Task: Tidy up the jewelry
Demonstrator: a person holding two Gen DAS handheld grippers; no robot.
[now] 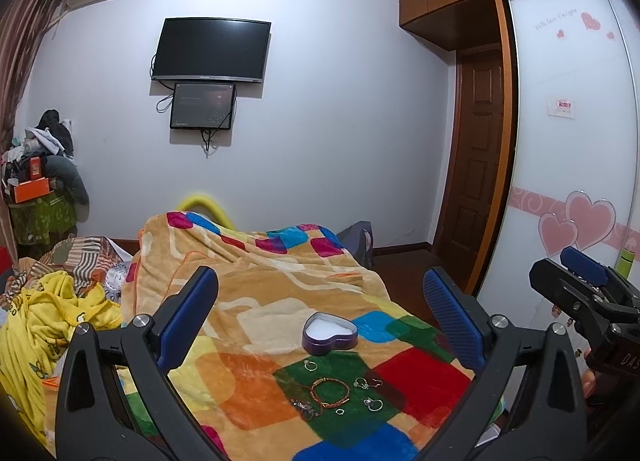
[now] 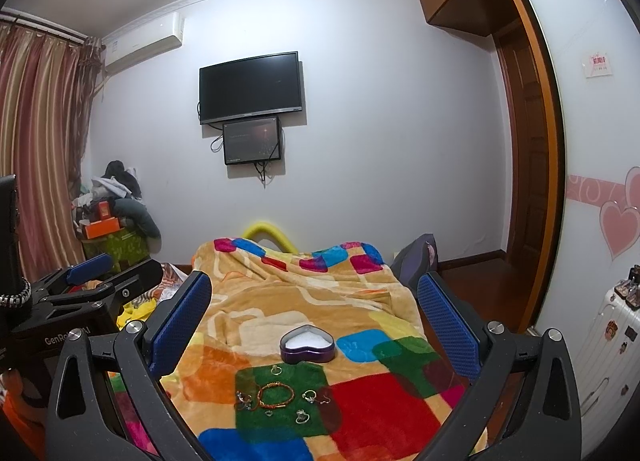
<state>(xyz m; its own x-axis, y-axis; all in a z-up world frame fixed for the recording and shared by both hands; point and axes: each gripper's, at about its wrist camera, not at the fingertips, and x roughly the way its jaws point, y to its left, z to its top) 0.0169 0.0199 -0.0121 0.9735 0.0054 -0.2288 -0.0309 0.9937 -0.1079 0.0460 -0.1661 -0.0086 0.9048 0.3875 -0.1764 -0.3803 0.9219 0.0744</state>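
A purple heart-shaped tin with a white lining lies open on the patchwork blanket. Just in front of it, on a green patch, lie an orange cord bracelet, a darker beaded piece and several small silver rings and earrings. My left gripper hovers above and short of the jewelry, open and empty. My right gripper hangs likewise, open and empty. The right one also shows at the edge of the left wrist view, the left one at the left of the right wrist view.
The blanket covers a bed. Yellow crumpled bedding lies at its left. A TV and a small screen hang on the far wall. A wardrobe and wooden door stand right, a white suitcase beside them.
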